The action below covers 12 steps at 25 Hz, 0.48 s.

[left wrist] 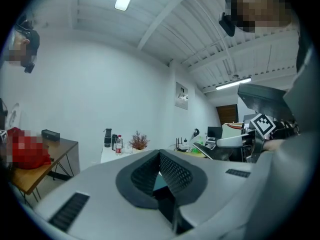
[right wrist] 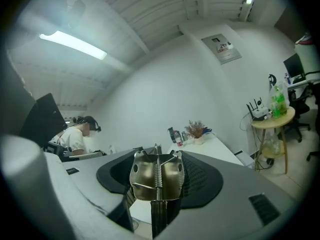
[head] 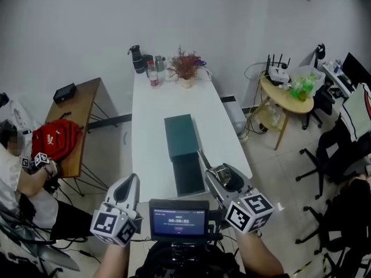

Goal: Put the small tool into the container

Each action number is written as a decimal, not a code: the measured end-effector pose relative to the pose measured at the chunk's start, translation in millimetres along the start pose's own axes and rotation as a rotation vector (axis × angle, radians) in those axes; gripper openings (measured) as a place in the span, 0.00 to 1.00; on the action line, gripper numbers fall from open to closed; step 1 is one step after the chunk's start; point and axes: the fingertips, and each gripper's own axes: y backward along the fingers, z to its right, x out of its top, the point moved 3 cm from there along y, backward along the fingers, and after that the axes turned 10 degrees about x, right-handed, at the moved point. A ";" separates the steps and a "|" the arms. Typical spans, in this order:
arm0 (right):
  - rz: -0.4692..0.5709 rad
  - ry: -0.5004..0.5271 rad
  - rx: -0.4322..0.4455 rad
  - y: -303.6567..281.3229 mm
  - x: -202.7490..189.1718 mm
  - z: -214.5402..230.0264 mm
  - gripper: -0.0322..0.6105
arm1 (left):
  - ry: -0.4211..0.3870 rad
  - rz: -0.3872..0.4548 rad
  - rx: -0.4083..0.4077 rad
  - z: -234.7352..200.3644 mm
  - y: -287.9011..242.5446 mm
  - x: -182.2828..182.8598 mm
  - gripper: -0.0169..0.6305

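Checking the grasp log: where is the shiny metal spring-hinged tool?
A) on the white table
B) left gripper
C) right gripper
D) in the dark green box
C: the right gripper view shows the right gripper shut on the shiny metal spring-hinged tool.

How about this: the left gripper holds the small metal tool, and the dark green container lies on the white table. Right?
Wrong gripper. The right gripper holds the small metal tool, as the right gripper view shows; the left gripper is empty. The dark green container does lie on the white table.
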 end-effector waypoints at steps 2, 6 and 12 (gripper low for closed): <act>0.006 0.008 -0.034 -16.2 -0.1 -2.2 0.45 | -0.005 0.014 -0.020 -19.0 -12.8 6.7 0.04; 0.016 0.016 -0.086 -49.0 2.5 -8.5 0.45 | 0.011 0.018 -0.063 -51.9 -38.2 12.0 0.04; -0.001 0.026 -0.152 -99.3 -3.5 -13.9 0.45 | 0.032 0.015 -0.173 -87.8 -73.2 4.8 0.04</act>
